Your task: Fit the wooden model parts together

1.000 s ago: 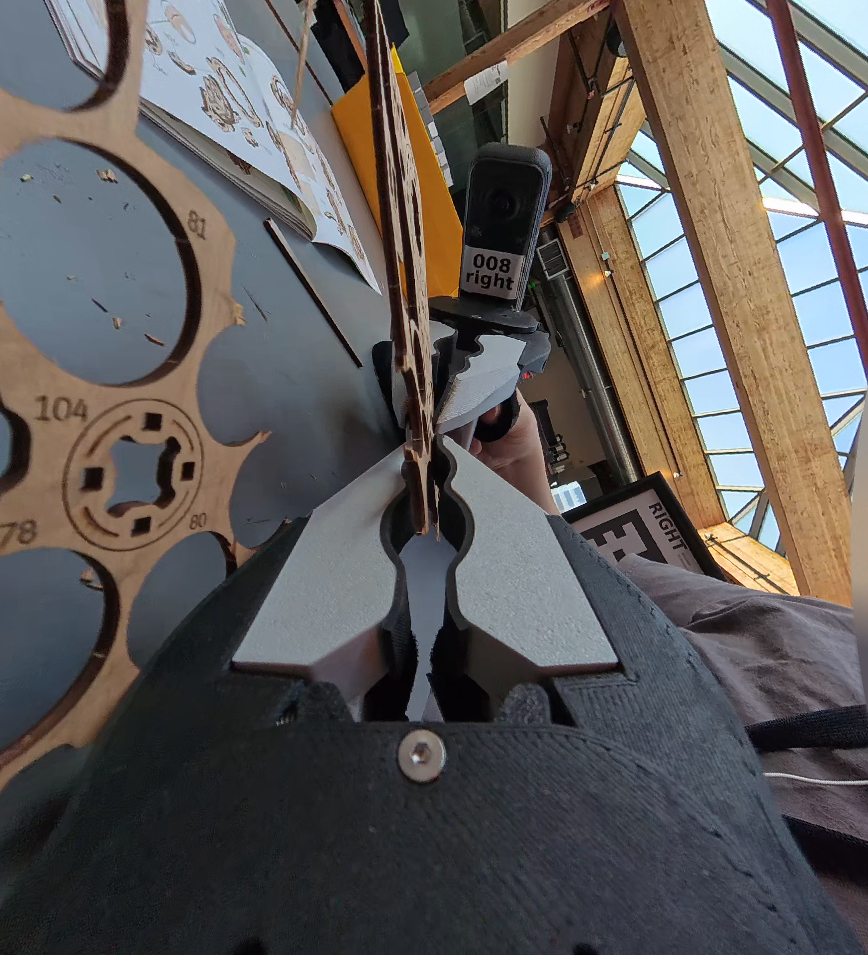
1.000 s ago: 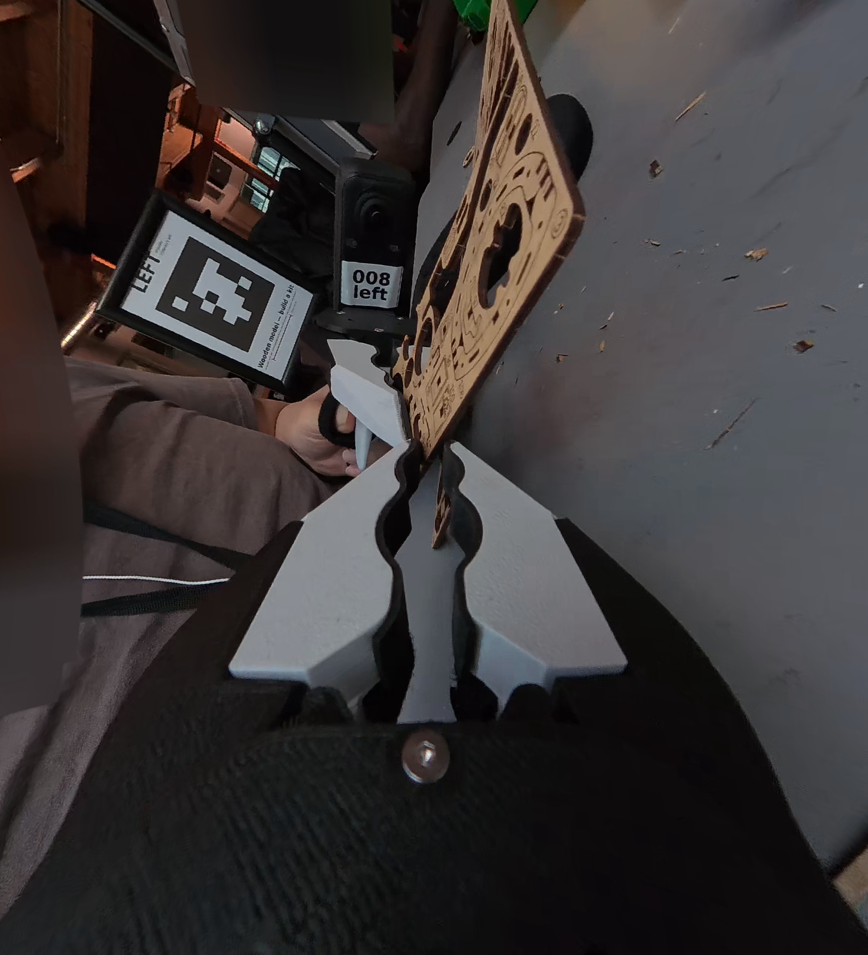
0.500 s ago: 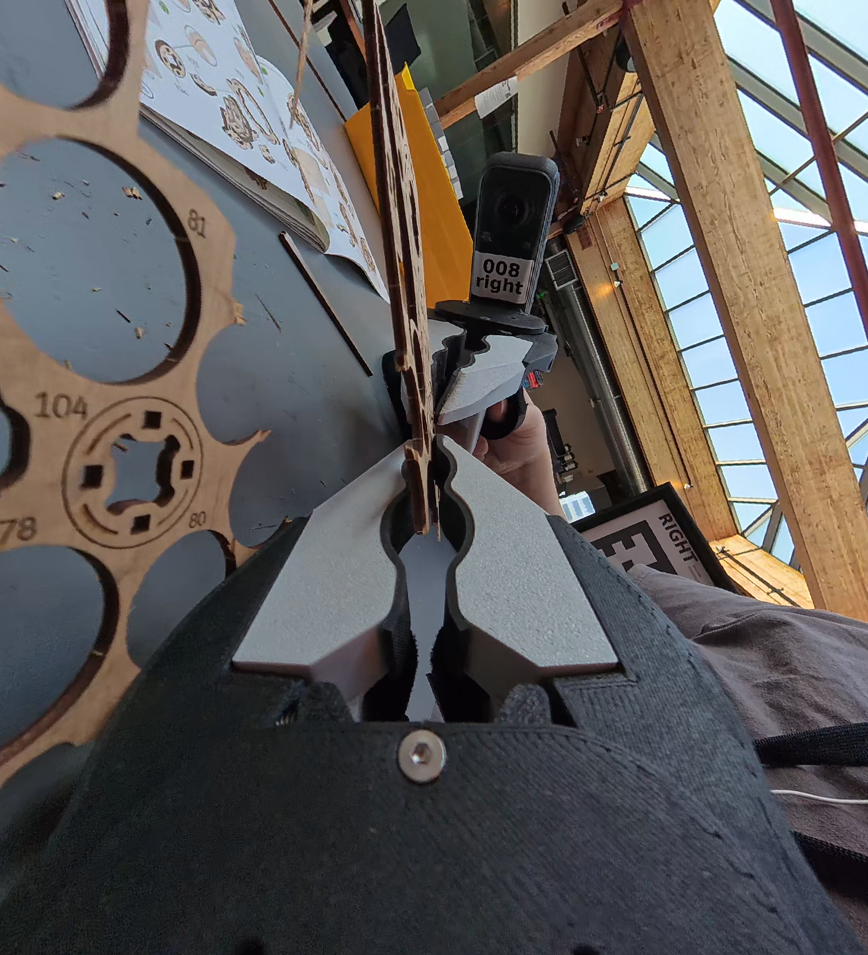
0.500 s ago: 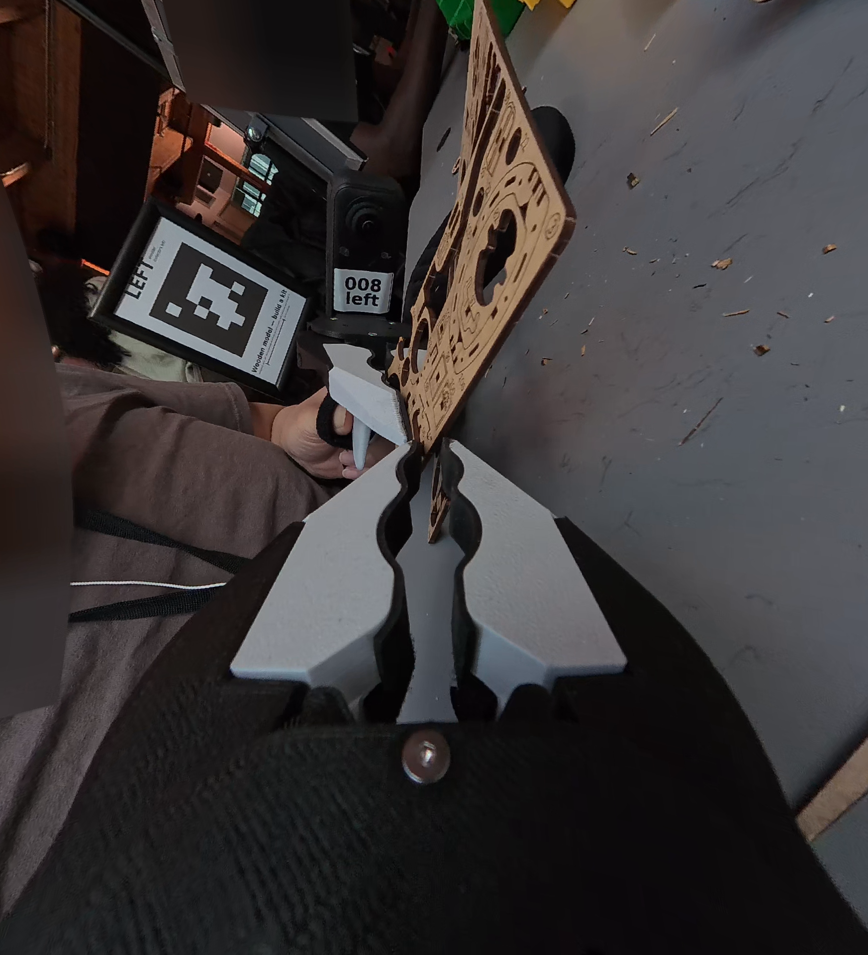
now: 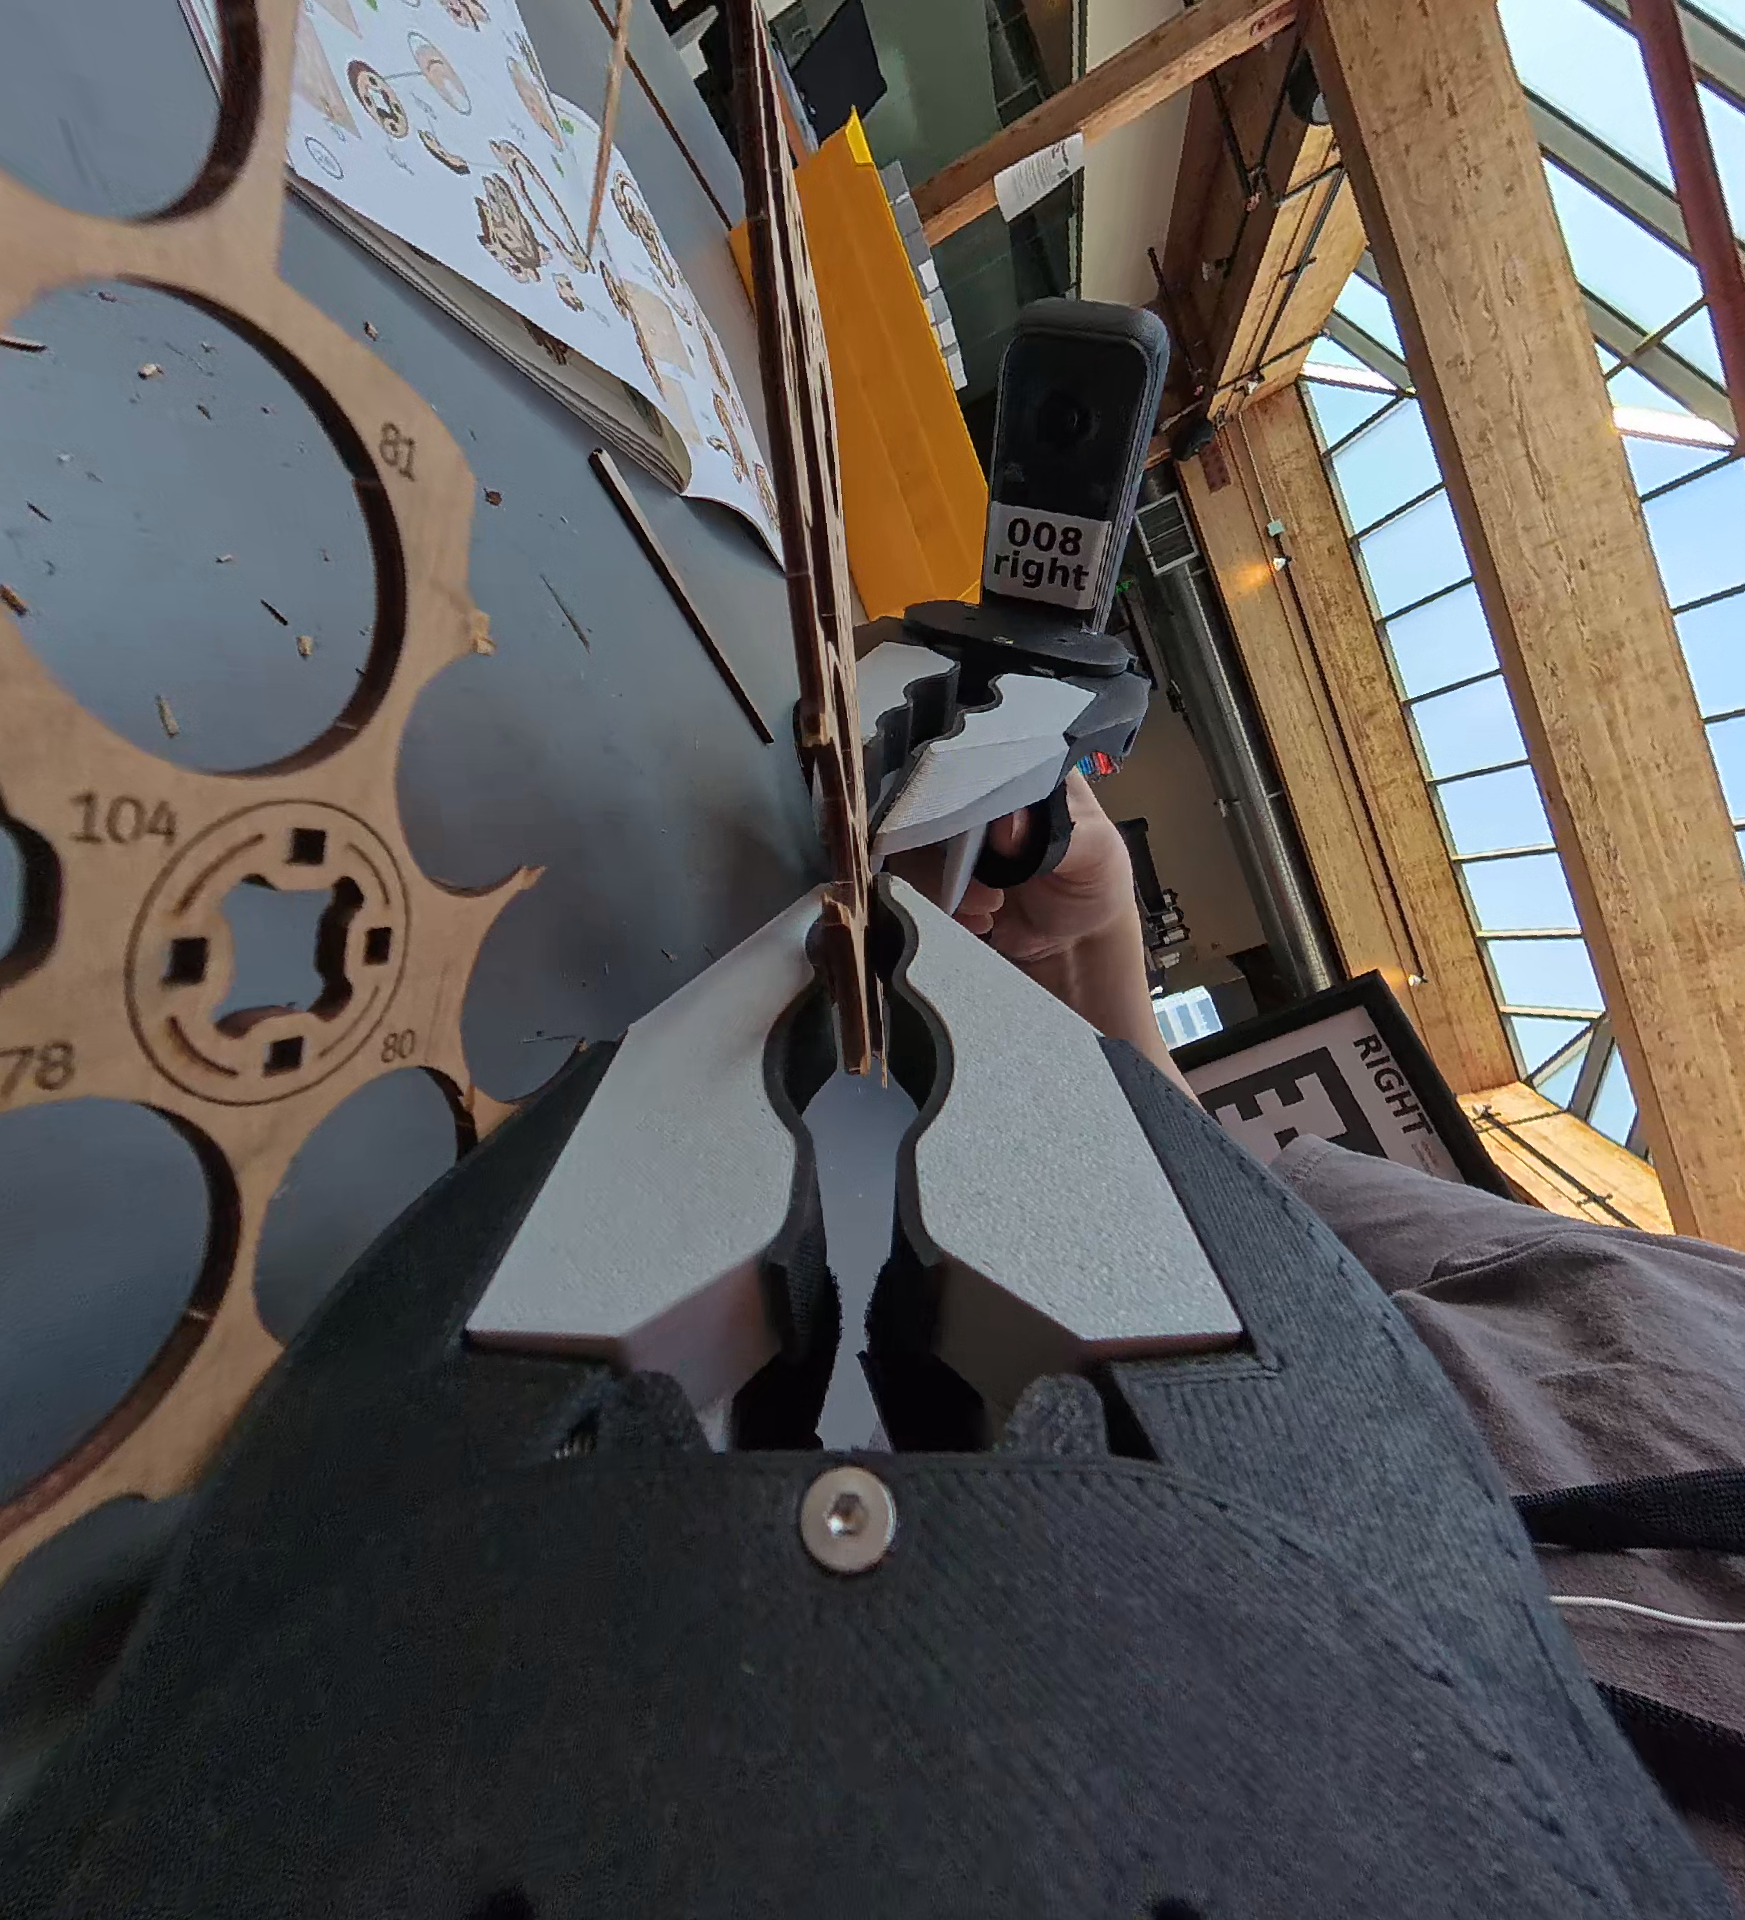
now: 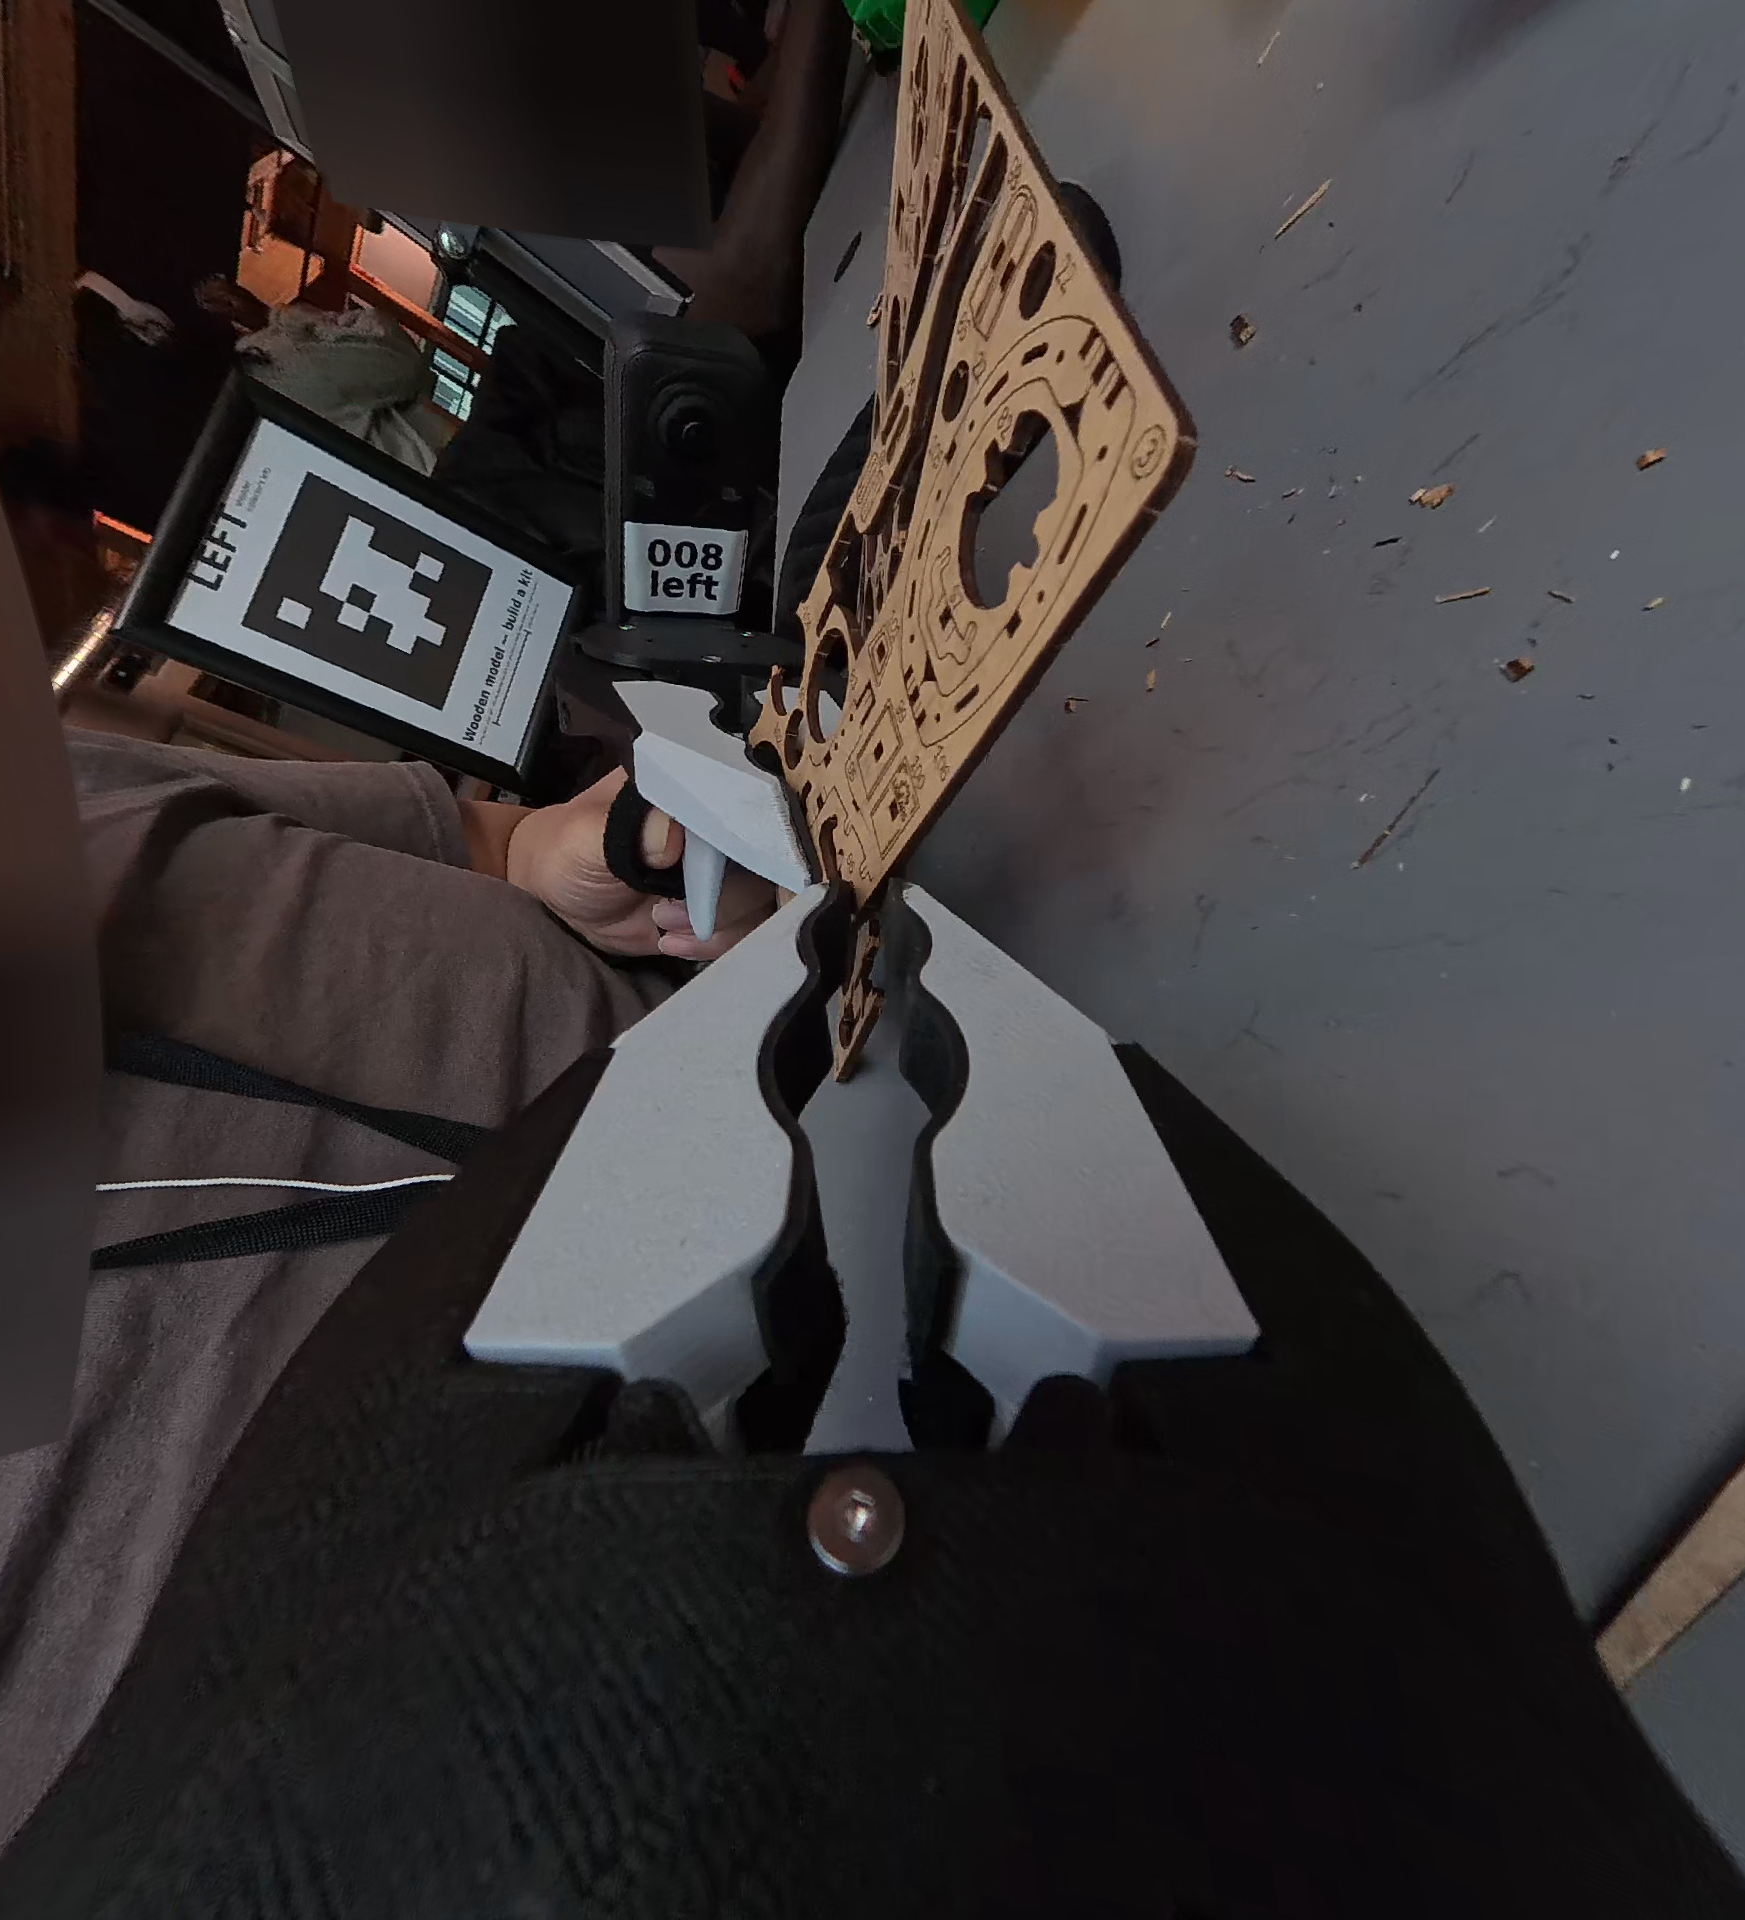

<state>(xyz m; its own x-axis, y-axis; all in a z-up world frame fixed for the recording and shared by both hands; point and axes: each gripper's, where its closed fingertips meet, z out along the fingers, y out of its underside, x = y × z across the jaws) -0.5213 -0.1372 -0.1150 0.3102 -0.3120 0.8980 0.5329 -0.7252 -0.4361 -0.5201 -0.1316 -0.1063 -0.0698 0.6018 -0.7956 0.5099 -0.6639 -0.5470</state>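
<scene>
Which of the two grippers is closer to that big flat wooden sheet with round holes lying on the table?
Left. The left gripper hangs directly beside the flat sheet; the right gripper is farther beyond.

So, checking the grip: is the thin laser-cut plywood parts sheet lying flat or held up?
Held up on edge: plywood parts sheet off the grey table.
</scene>
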